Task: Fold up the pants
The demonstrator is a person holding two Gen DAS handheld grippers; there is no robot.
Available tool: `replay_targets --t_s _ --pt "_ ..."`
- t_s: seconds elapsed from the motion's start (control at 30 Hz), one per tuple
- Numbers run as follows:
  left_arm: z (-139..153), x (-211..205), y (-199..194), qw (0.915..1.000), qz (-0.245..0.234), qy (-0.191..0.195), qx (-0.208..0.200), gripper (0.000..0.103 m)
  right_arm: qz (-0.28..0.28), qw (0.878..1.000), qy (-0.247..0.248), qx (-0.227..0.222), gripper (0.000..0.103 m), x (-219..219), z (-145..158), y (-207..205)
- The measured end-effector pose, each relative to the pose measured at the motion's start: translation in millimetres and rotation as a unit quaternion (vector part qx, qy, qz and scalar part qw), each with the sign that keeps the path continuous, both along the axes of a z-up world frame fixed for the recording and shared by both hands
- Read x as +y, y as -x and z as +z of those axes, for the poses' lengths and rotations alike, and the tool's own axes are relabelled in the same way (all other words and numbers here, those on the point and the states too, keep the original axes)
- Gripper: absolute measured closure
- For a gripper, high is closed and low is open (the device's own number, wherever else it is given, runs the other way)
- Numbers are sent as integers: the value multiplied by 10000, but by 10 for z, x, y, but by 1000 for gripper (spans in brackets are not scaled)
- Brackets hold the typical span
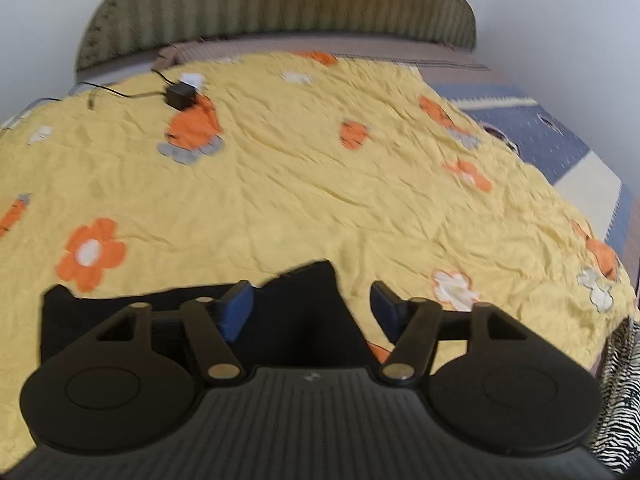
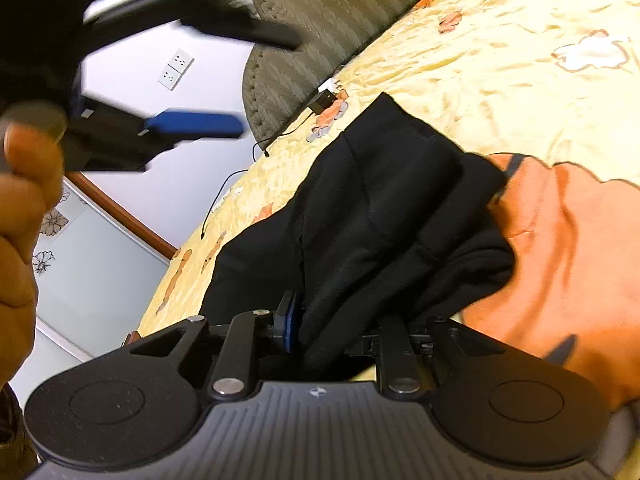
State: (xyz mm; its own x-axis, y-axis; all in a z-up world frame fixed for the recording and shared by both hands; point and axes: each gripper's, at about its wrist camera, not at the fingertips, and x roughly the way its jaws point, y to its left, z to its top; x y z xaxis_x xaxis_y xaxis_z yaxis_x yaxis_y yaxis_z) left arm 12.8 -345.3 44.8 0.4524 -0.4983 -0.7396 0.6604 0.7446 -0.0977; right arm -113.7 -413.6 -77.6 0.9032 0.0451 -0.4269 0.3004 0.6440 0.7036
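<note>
Black pants ×1 (bunched) | right claw grasping them | left claw released

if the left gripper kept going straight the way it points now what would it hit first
Probably the black pants lying just ahead between the open fingers of the left gripper, with the yellow bedspread under them; depth is hard to judge here.

The pants lie on the bedspread at the bed's near edge, the headboard beyond. A charger (cable trailing left) rests on the bedspread near the headboard.
</note>
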Motion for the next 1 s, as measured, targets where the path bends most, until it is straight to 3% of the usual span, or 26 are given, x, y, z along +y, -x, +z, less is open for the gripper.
replay_targets --t_s 0.23,0.3,0.37,0.47,0.53,0.67,0.87,0.97,1.0 --pt "-1 672 -243 9979 622 128 85 36 -15 9995 194 252 80 -133 162 168" --pt "-15 911 -287 9965 812 169 94 34 -11 9981 422 458 74 -170 270 265" --pt "-27 1169 -299 9944 1027 228 60 30 -135 9920 1034 714 74 -141 407 426" --pt "-94 1478 -249 9912 1276 354 -5 28 -504 9677 2325 839 74 -39 698 596" --pt "-179 1616 -184 9891 1393 473 -3 28 -495 9586 2677 839 74 -57 822 543" --pt "-357 1756 10 9884 1375 644 97 32 -330 9562 2741 973 74 -164 782 229" --pt "-613 1853 123 9878 1520 342 8 31 -43 9429 3033 1373 74 -154 668 -154" --pt "-744 1895 108 9871 1579 236 76 31 81 9425 3038 1390 74 -122 618 -89" --pt "-773 1903 109 9867 1611 189 59 31 119 9408 3069 1430 79 -114 606 -91"
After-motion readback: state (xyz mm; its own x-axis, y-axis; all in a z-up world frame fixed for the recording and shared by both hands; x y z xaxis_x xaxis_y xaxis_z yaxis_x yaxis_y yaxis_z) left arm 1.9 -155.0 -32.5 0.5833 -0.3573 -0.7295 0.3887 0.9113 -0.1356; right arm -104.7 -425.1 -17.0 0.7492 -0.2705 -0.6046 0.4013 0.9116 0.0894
